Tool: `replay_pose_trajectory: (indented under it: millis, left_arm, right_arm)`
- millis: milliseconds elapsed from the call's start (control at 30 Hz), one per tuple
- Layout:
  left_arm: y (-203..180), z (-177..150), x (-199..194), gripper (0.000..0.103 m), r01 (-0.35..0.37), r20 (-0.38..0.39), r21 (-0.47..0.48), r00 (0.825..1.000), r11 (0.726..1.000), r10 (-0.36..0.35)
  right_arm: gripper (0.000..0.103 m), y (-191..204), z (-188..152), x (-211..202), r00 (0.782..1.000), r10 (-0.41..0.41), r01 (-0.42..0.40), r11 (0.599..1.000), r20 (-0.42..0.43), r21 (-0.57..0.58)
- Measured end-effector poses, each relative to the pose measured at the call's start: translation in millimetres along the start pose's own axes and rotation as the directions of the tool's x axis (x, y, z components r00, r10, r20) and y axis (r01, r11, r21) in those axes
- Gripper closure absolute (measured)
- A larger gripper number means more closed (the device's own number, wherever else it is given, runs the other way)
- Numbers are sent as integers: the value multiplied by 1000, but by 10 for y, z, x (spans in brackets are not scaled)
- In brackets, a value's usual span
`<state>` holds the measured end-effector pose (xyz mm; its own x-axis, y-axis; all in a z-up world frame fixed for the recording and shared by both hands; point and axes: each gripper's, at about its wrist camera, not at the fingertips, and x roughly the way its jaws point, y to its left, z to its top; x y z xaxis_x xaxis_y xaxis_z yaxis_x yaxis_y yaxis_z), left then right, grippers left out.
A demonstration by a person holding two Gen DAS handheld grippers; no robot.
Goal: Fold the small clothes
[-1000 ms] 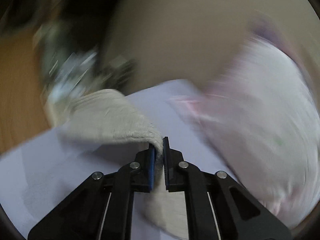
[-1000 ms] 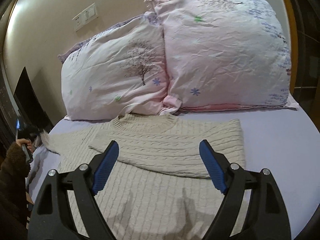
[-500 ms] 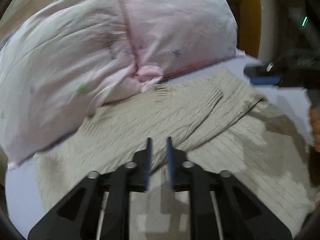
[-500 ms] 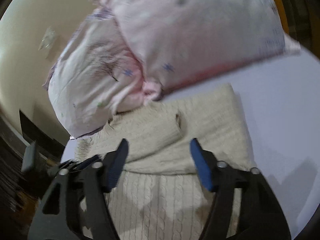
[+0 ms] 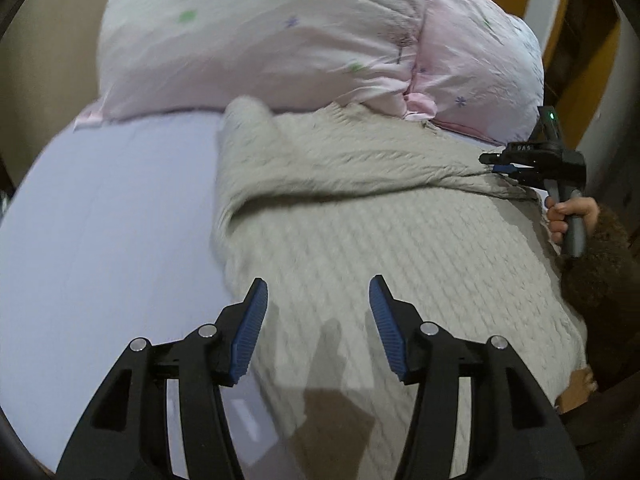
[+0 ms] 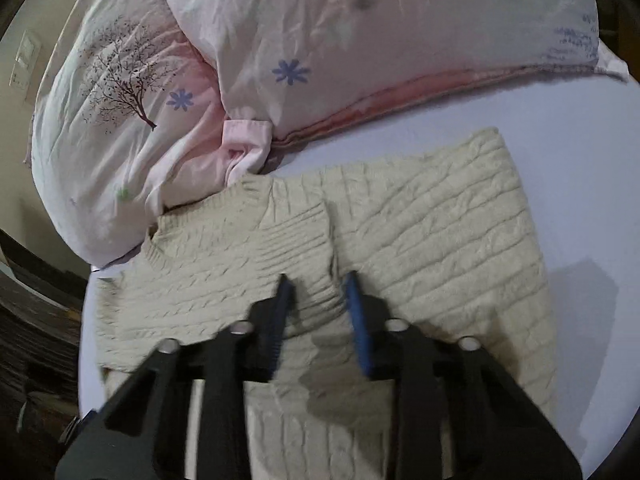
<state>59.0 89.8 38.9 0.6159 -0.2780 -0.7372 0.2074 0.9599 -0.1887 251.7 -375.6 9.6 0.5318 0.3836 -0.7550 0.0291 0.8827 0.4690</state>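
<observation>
A cream cable-knit sweater [image 5: 360, 240] lies flat on the lavender bed sheet [image 5: 112, 240], both sleeves folded across its chest. My left gripper [image 5: 316, 312] is open and empty, hovering over the sweater's left body. My right gripper [image 6: 318, 300] has its jaws partly closed around the ribbed cuff [image 6: 304, 240] of the folded sleeve; whether the pads grip the knit is unclear. In the left wrist view the right gripper [image 5: 508, 168] sits at the sweater's right edge, touching the fabric.
Two pink floral pillows [image 6: 280, 52] lean against the wall behind the sweater's neck. The sheet [image 6: 580, 200] lies bare right of the sweater. A wall switch plate [image 6: 24, 60] is at far left. The bed edge drops off at left [image 6: 60, 320].
My left gripper let go of the left sleeve, now laid across the chest, and opened over the sweater body. My right gripper moved down onto the sleeve cuff and narrowed its jaws.
</observation>
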Motion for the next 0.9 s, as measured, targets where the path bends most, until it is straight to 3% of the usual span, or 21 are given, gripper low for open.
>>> replay_pose_trajectory:
  millis: [100, 200, 267, 333, 367, 400, 433, 567, 633, 733, 833, 867, 900]
  left_arm:
    - [28, -67, 7, 48, 16, -8, -23, 1000, 1000, -16]
    - [25, -116, -12, 48, 29, -4, -35, 1000, 999, -29]
    - [22, -163, -59, 47, 43, 1, -34, 999, 999, -43]
    - [25, -207, -88, 46, 51, 0, -36, 999, 998, -51]
    - [33, -238, -115, 46, 52, -1, -40, 999, 998, -52]
    - [52, -278, -141, 45, 57, -4, -48, 998, 997, -57]
    - [70, -320, -166, 45, 64, -5, -57, 998, 996, -64]
    - [156, -507, -237, 45, 107, -19, -110, 994, 988, -110]
    - [185, -618, -283, 45, 144, -11, -136, 989, 980, -147]
    - [178, -756, -384, 45, 205, 1, -159, 978, 966, -207]
    - [145, -909, -460, 49, 277, 13, -183, 960, 943, -280]
    - [136, -955, -480, 53, 295, 14, -191, 954, 936, -298]
    - [128, -1004, -490, 63, 314, 7, -206, 947, 927, -320]
  right_arm:
    - [96, -103, -65, -286, 993, 16, -20, 999, 115, 37]
    - [96, -338, -156, -580, 971, -90, 65, 991, 220, 118]
    - [94, -484, -228, -646, 965, -152, 120, 981, 216, 153]
    - [73, -584, -328, -708, 977, -161, 135, 974, 137, 185]
    - [63, -599, -404, -783, 978, -165, 141, 973, 125, 184]
    - [43, -618, -471, -870, 977, -168, 144, 974, 133, 175]
    - [38, -630, -586, -990, 974, -175, 152, 976, 147, 156]
    - [44, -783, -1056, -1253, 985, -146, 133, 982, 87, 135]
    - [64, -917, -1247, -1352, 994, -106, 100, 984, 34, 147]
    - [71, -940, -1633, -1492, 999, 42, -42, 990, 3, 134]
    - [73, -923, -1952, -1566, 981, 192, -187, 973, -27, 133]
    - [73, -938, -2075, -1577, 963, 268, -259, 954, -40, 152]
    - [73, -964, -2166, -1582, 943, 329, -316, 932, -50, 177]
